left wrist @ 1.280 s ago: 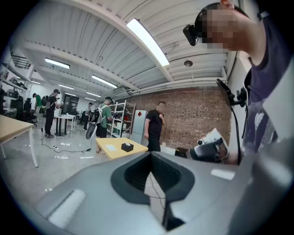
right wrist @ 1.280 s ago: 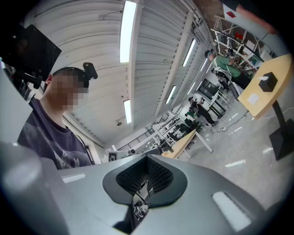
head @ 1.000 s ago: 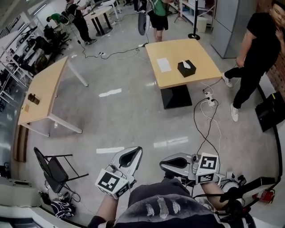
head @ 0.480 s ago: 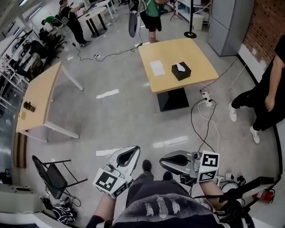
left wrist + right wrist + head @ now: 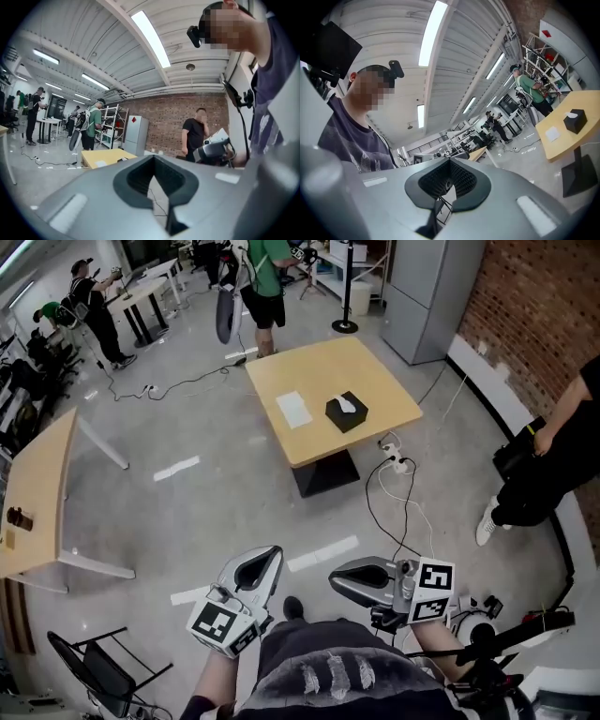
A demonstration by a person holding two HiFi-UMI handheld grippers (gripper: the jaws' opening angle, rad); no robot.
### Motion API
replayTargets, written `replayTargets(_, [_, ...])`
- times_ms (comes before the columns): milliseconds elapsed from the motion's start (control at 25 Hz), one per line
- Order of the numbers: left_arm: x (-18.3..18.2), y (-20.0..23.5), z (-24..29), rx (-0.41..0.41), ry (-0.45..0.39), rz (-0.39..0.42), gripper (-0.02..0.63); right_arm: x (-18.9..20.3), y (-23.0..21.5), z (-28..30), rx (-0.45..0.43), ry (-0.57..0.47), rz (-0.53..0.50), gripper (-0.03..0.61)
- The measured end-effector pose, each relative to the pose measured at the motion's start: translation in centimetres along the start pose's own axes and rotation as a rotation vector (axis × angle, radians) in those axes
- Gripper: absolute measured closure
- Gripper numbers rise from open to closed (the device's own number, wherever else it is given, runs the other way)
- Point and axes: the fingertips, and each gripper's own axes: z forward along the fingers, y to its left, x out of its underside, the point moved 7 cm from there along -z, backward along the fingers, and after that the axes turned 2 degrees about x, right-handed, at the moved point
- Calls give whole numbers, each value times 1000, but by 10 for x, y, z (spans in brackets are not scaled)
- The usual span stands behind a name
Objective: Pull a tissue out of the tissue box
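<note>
Head view looks steeply down on both grippers, held low and level in front of the person's body, well apart from the box (image 5: pixel 346 412). The left gripper (image 5: pixel 262 563) has its jaws pressed together with nothing between them; the left gripper view shows only floor through the notch behind the tips. The right gripper (image 5: pixel 341 580) is the same, jaws closed on nothing.

The box is black and sits near the middle of the table (image 5: pixel 384 381), far across the floor from the grippers. A white tissue (image 5: pixel 347 404) sticks up from its top slot. A paper sheet (image 5: pixel 294 409) lies flat near the box, to its left in the head view, apart from it. In the right gripper view the box and sheet show at the right edge, on that same table.

Cables (image 5: pixel 373 502) trail over the floor beside the table's base. A person in black (image 5: pixel 548 465) stands at the right by the brick wall (image 5: pixel 534 306). Another person, in a green shirt (image 5: pixel 262 277), stands beyond the table.
</note>
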Motion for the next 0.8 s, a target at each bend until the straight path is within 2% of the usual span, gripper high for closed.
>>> replayTargets(280, [-4,66,-5,83,-16,-27,612,-8,-11,56,103,-30,-12,578])
replayTargets(480, [0,99,-8,119,-62,-22,612,-5,-21,90,122,-30,-1,578])
replayTargets(800, [5,136,-31,41,-70,-56,612,-11,-39,135,52,34,18,578])
